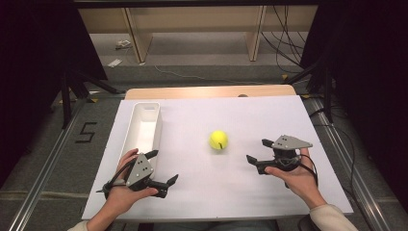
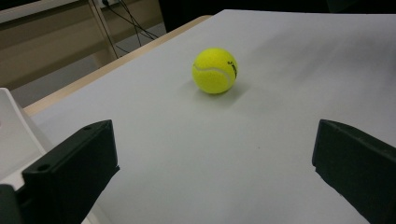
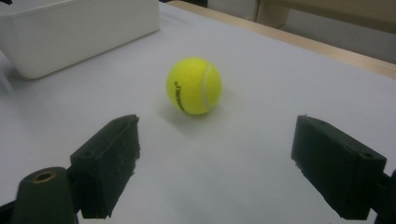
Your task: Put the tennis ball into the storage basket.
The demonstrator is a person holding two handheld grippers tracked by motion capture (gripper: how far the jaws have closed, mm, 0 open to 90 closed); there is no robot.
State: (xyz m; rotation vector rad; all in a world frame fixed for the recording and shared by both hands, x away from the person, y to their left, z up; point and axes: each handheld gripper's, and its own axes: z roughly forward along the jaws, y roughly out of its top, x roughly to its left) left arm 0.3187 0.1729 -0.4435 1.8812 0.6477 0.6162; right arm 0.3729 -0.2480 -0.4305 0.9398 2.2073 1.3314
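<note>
Nothing has yet been grasped: the tennis ball [image 1: 218, 140] lies untouched on the table [image 1: 231, 192], to the right of the white bin [image 1: 143, 126], while the left tongs [image 1: 161, 167] and right tongs [image 1: 257, 150] are both held spread and empty, apart from the ball on either side. The whole pick-up, probably ending in the bin, is judged still to be done. Black lettering on the ball is seen in the right gripper view, whereas the bin's empty inside is seen in the high view.
</note>
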